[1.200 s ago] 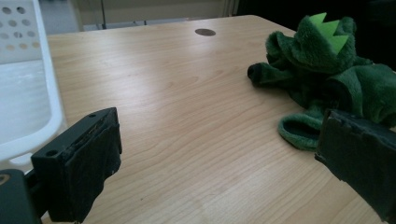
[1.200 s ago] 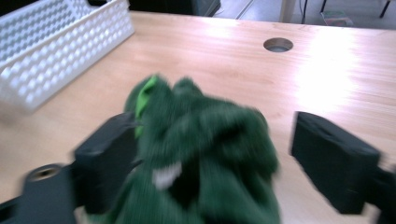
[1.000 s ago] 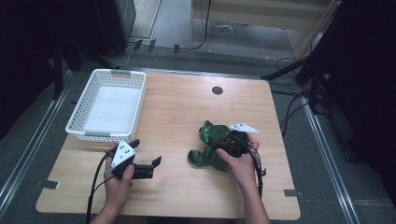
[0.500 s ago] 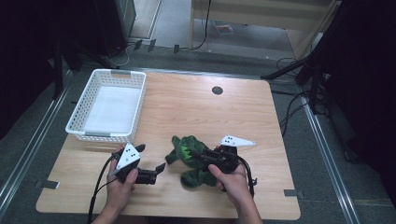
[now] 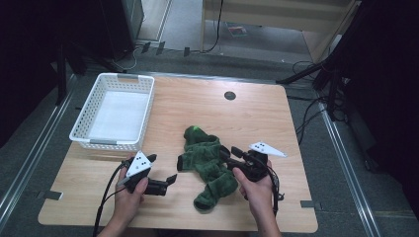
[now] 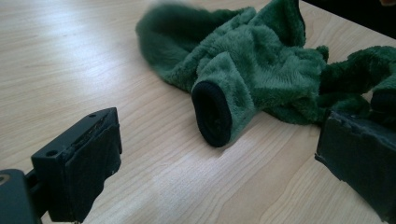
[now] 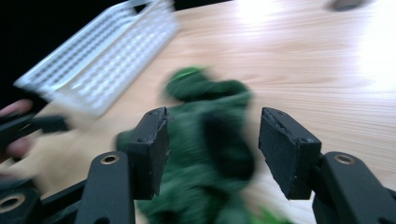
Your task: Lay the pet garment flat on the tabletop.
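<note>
Fuzzy green fleece garment (image 5: pixel 210 160), crumpled, soft pile, one tube-shaped sleeve ending in a dark round cuff (image 6: pixel 212 114). Lying on the pale wood-grain table (image 5: pixel 197 106) near its middle, toward the near edge; long axis running from far-left to near-right, cuff pointing left at the left gripper (image 5: pixel 161 178). Left gripper: jaws spread, empty, just left of the cuff. Right gripper (image 7: pixel 212 149): jaws spread over the fleece, gripping nothing. White perforated plastic basket (image 5: pixel 114 111) at far left.
</note>
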`<control>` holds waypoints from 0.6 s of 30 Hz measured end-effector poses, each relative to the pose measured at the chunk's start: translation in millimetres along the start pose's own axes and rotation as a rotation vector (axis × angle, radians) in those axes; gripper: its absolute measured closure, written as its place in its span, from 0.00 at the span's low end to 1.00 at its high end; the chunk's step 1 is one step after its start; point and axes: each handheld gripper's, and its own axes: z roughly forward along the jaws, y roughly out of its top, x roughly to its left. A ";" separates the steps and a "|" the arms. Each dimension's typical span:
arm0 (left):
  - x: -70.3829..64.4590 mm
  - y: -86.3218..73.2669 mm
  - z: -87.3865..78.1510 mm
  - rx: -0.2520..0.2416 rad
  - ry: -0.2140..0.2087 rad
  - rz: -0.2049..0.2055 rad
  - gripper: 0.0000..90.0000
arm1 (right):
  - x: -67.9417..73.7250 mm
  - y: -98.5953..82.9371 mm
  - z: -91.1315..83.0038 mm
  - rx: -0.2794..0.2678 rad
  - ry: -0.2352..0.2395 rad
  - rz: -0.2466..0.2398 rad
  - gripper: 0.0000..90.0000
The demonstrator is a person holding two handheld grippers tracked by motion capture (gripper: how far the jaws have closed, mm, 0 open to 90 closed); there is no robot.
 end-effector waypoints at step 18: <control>10.2 1.3 2.6 0.036 0.043 -0.080 0.07 | 57.4 -47.8 35.0 0.366 0.195 -0.239 0.55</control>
